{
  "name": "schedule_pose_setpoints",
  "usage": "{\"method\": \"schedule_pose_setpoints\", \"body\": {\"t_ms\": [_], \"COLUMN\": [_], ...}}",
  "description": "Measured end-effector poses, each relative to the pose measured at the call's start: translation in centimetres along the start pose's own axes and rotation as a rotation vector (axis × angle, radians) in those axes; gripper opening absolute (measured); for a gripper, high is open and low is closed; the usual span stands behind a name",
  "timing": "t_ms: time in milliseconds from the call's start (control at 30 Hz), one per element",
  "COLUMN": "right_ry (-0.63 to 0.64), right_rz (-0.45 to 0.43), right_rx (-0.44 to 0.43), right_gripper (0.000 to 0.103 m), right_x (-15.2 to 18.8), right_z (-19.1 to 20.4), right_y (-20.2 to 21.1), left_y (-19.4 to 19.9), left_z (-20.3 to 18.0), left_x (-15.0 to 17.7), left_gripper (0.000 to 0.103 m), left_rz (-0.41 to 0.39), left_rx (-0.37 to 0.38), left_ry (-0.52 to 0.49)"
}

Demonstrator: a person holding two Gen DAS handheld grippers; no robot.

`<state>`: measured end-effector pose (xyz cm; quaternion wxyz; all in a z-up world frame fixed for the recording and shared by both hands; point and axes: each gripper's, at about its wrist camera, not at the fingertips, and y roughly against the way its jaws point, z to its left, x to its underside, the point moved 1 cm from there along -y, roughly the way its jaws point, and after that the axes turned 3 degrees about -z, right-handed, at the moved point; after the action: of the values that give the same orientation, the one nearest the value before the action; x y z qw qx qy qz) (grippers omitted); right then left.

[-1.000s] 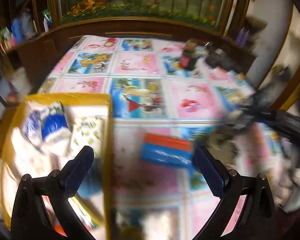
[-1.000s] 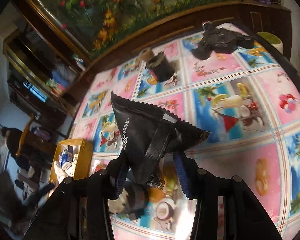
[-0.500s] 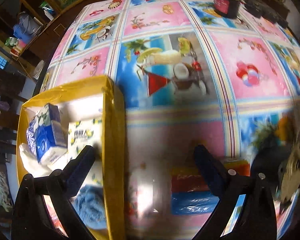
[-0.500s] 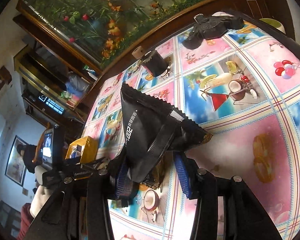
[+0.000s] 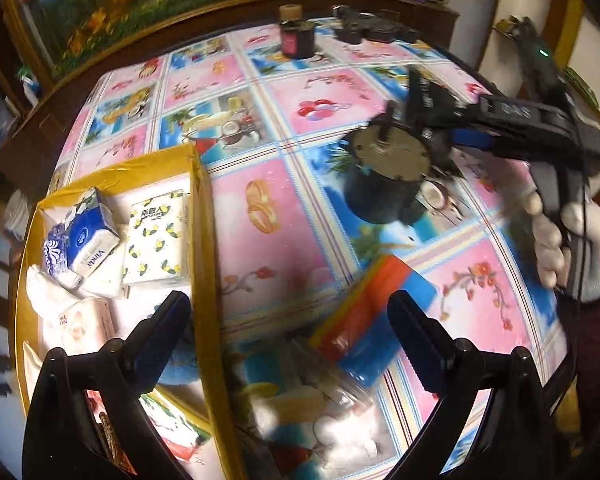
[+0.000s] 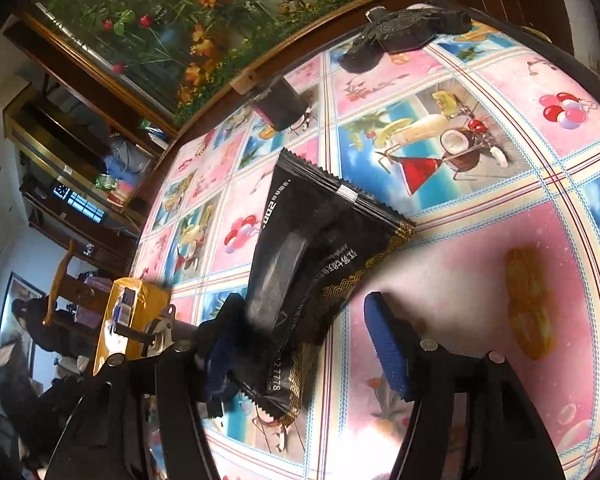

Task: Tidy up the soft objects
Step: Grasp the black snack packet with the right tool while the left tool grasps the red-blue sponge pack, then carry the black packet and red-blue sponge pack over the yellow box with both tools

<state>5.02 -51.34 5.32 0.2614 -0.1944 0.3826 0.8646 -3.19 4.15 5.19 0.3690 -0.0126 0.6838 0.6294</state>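
Observation:
My left gripper is open and holds nothing. It hangs over the right wall of a yellow box and a red and blue pack on the tablecloth. In the box lie a blue tissue pack, a lemon-print pack and a pink one. My right gripper has its jaws opening. A black foil packet lies between them, leaning on the left finger, clear of the right pad. The same black packet shows blurred in the left wrist view.
A clear bag of white cotton balls lies near the table's front edge. A dark jar and a black object stand at the far edge against a wooden cabinet. A gloved hand holds the right gripper's handle.
The right jaws have widened and the black packet has slumped down onto the tablecloth. The left gripper swung back, and the red and blue pack now lies just ahead of its right finger.

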Motion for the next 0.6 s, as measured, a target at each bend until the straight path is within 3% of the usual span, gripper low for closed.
{"method": "schedule_pose_setpoints", "body": {"t_ms": [167,267,300,400,500,533,600], "right_ry": [0.016,0.050,0.064,0.118,0.199,0.231,0.264], "right_rz": [-0.014,-0.030,-0.035,-0.043,-0.040,-0.030,-0.023], "right_rx": [-0.010,0.015,0.029,0.072,0.115,0.121,0.148], "right_gripper": [0.077,0.079,0.079,0.081,0.080,0.070,0.067], "right_x": [0.2,0.4,0.5,0.7,1.4,1.7,2.2], "right_z": [0.6,0.9,1.2,2.2,3.8,4.4,5.0], "right_y": [-0.2,-0.5,-0.6,-0.9,-1.3,-1.4,-1.3], "left_y": [-2.2,-3.8,-3.5,-3.6,-3.3,-3.0,-2.4], "left_z": [-2.7,-5.1,-5.7,-6.7,-6.1,-5.8,-5.3], "left_x": [0.6,1.2,1.2,1.0,0.5,0.5,0.6], "left_gripper": [0.099,0.100,0.100,0.100,0.053,0.050,0.048], "left_rz": [0.024,0.035,-0.013,-0.012,0.017,0.009,-0.008], "left_rx": [-0.021,-0.064,-0.060,-0.047,0.045,0.026,0.033], "left_ry": [-0.127,-0.220,-0.231,-0.254,-0.172,-0.155,-0.111]}}
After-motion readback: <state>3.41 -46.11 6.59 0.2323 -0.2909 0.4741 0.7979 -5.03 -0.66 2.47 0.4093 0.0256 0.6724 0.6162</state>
